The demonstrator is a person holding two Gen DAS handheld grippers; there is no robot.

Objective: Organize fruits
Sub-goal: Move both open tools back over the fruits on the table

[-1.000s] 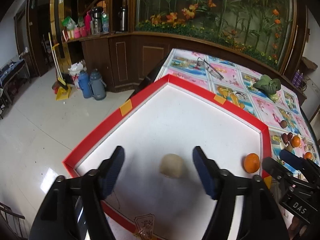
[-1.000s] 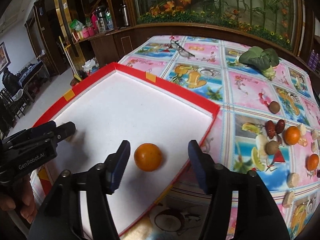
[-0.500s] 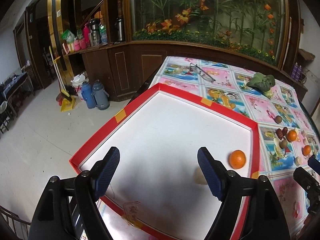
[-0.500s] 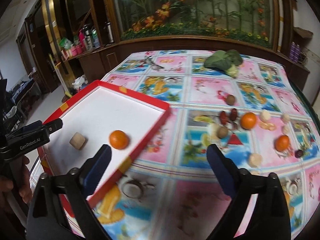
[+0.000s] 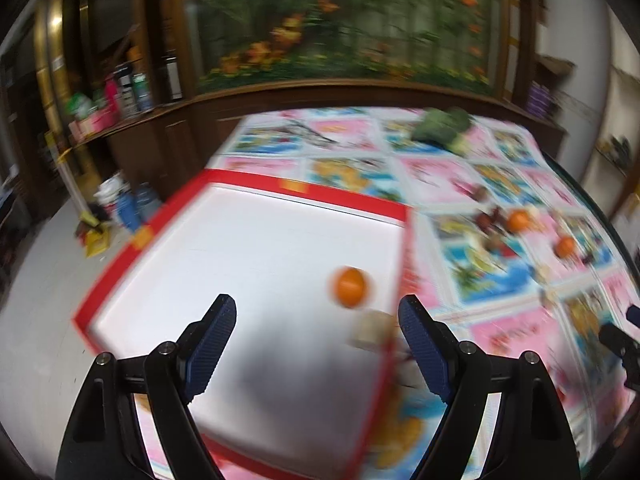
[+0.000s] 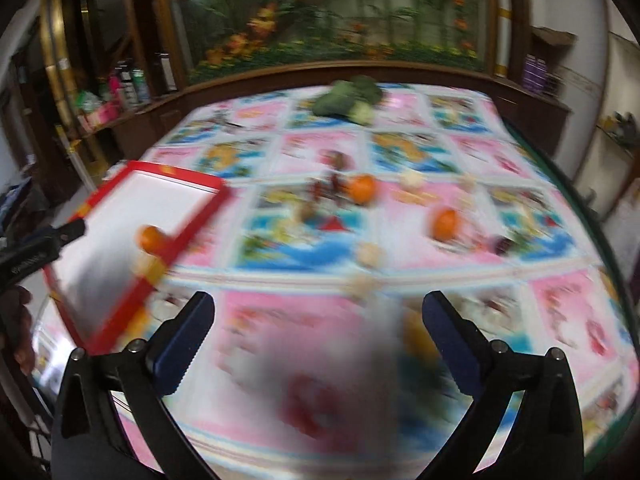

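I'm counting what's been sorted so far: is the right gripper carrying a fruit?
No. The right gripper is open with nothing between its fingers, above the tablecloth; one orange lies in the red-rimmed tray.

scattered fruit (image 6: 362,189) ahead, tray rim (image 6: 188,224) left

The tray (image 5: 256,248) is showing a white floor inside a red rim with yellow tape patches. An orange (image 5: 351,287) is glowing bright orange beside a pale beige lump (image 5: 370,330), perhaps a peeled fruit. The tablecloth (image 6: 400,280) is showing pink and blue picture squares. Blue pads (image 6: 182,350) are lining black fingers.
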